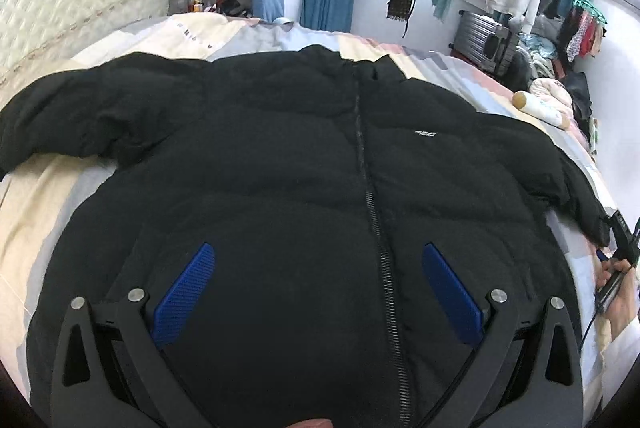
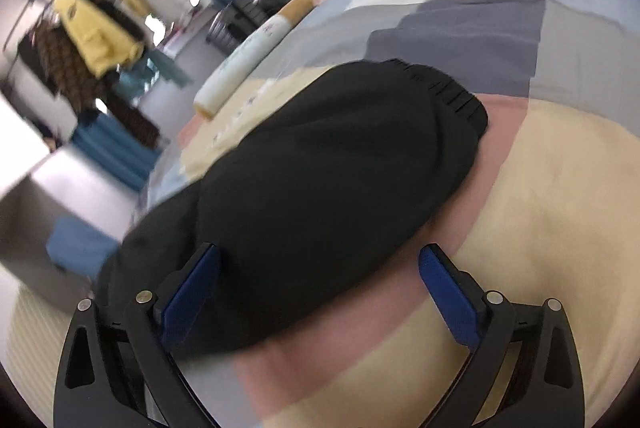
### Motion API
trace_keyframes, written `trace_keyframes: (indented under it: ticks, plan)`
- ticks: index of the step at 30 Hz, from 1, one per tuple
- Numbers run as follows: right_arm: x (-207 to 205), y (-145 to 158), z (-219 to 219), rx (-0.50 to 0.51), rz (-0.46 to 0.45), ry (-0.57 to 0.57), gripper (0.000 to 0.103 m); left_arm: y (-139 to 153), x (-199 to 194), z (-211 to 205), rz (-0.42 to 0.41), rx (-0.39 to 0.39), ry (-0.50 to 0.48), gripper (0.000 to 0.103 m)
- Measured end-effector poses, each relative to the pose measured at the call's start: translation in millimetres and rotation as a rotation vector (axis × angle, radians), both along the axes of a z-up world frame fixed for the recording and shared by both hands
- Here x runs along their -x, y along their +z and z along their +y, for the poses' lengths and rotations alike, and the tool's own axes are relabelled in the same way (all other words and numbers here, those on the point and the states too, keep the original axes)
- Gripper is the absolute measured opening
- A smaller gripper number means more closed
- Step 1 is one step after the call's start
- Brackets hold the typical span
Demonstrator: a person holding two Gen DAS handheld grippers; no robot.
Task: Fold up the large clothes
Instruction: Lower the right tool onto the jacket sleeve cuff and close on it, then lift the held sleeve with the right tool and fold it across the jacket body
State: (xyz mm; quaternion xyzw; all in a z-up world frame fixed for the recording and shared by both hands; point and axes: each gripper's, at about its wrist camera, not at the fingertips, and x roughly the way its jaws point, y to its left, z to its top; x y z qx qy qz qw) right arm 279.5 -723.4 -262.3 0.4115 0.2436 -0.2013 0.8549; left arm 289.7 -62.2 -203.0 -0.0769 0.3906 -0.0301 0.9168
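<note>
Black puffer jacket point(image 1: 304, 164) lies zipped and flat, front up, on the bed point(image 1: 48, 196). Left claw point(image 1: 318, 260) and right claw point(image 2: 319, 264) both gape, empty. I'd pinch the sleeve cuff point(image 2: 452, 92) first, then fold it inward.

Small white logo point(image 1: 425, 135) on black jacket point(image 1: 280, 156) chest, ahead & right of left gripper point(image 1: 318, 284); too small to read. Nothing else legible.
</note>
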Motion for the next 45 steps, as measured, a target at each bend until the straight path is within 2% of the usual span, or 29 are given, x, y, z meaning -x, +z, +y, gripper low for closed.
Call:
trace_keyframes:
  ticks: [4, 5, 7, 9, 10, 11, 15, 16, 18, 23, 30, 33, 41, 45]
  plan:
    - [-6, 1, -19, -0.040, -0.089, -0.048, 0.099, -12, -1, 3, -0.005, -0.038, 0.006, 0.103]
    - [-8, 2, -24, -0.049, -0.106, -0.054, 0.097, -15, -1, 4, -0.006, -0.053, 0.015, 0.103]
    - [-17, 3, -38, -0.063, -0.135, -0.065, 0.084, -20, -3, 7, 0.001, -0.060, 0.024, 0.103]
    - [-27, 2, -50, -0.088, -0.140, -0.067, 0.067, -22, -4, 6, 0.008, -0.070, 0.029, 0.103]
    - [-31, 1, -53, -0.101, -0.142, -0.066, 0.063, -24, -4, 5, 0.010, -0.080, 0.030, 0.103]
    - [-34, 1, -58, -0.104, -0.134, -0.063, 0.055, -24, -4, 5, 0.011, -0.084, 0.030, 0.103]
    - [-44, 12, -64, -0.035, -0.079, -0.084, 0.031, -25, -4, 2, 0.010, -0.101, 0.027, 0.103]
    - [-45, 17, -63, -0.016, -0.064, -0.080, 0.027, -25, -3, 1, 0.009, -0.105, 0.025, 0.103]
    - [-46, 31, -62, 0.030, -0.057, -0.069, 0.012, -24, -2, 0, 0.008, -0.116, 0.021, 0.103]
    - [-41, 78, -55, 0.141, -0.042, -0.083, 0.005, -22, 1, 2, 0.006, -0.116, 0.014, 0.103]
    - [-35, 165, -30, 0.254, -0.105, -0.073, 0.004, -9, 9, 10, -0.011, -0.096, 0.008, 0.103]
    - [-38, 210, -3, 0.294, -0.147, -0.048, 0.004, -2, 14, 14, -0.029, -0.094, 0.012, 0.103]
    - [-53, 334, 106, 0.454, -0.257, 0.095, 0.004, 14, 29, 32, -0.071, -0.053, 0.020, 0.103]
    - [-60, 376, 176, 0.563, -0.279, 0.179, 0.004, 18, 31, 43, -0.073, -0.040, 0.008, 0.103]
